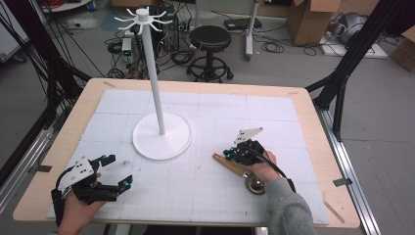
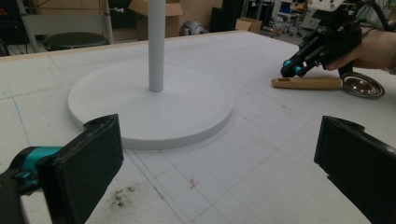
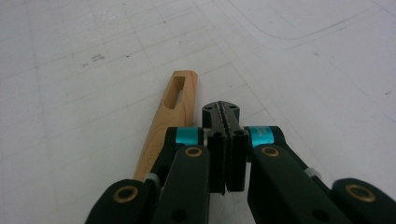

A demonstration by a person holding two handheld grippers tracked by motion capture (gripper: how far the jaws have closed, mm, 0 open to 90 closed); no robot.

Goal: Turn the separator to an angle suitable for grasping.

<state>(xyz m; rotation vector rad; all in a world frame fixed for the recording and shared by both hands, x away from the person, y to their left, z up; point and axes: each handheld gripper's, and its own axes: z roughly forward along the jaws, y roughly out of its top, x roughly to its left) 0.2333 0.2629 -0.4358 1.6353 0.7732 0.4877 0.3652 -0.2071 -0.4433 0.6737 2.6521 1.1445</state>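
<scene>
Pressed together with nothing between them, the right gripper's jaws are held low over the white mat, and the wooden-handled ladle is seen lying flat just beside them, its slotted handle end reaching a little past the jaw tips. Spread wide and empty, the left gripper is kept near the white stand's round base, well apart from the ladle.

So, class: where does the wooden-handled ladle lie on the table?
In the high view the ladle lies on the white mat, right of the stand's round base, beside the shut right hand-held gripper.
</scene>
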